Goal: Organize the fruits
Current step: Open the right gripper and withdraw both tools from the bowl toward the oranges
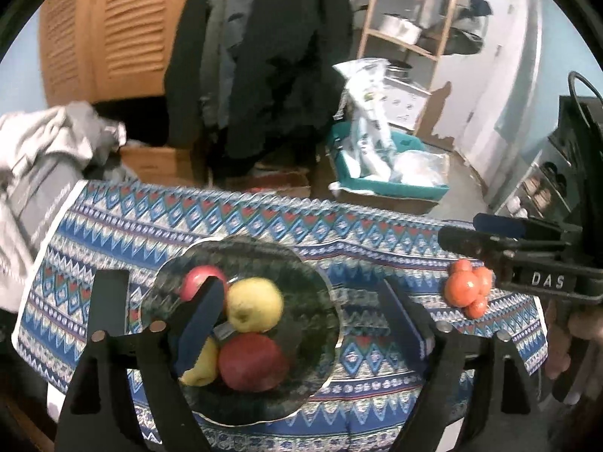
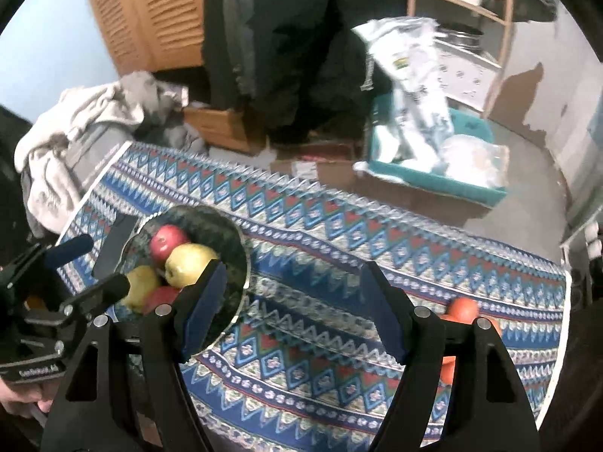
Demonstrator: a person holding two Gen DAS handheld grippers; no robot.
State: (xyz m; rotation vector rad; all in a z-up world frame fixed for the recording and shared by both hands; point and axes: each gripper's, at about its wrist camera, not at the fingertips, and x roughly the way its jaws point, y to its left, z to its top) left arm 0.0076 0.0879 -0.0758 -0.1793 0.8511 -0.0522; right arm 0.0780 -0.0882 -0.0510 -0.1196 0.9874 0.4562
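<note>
While both the left gripper (image 1: 301, 324) and right gripper (image 2: 294, 312) hang released, the glass plate (image 1: 316, 286) near the table's (image 1: 377, 376) left edge holds two red apples (image 1: 252, 361) and two yellow apples (image 1: 254, 303).

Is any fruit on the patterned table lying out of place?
Yes. The small orange fruits lie clustered on the blue patterned tablecloth, apart from the dark glass plate holding the red and yellow apples.

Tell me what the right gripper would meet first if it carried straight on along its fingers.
Probably the bare patterned tablecloth between the fruit plate and the oranges; nothing sits between the right gripper and it.
</note>
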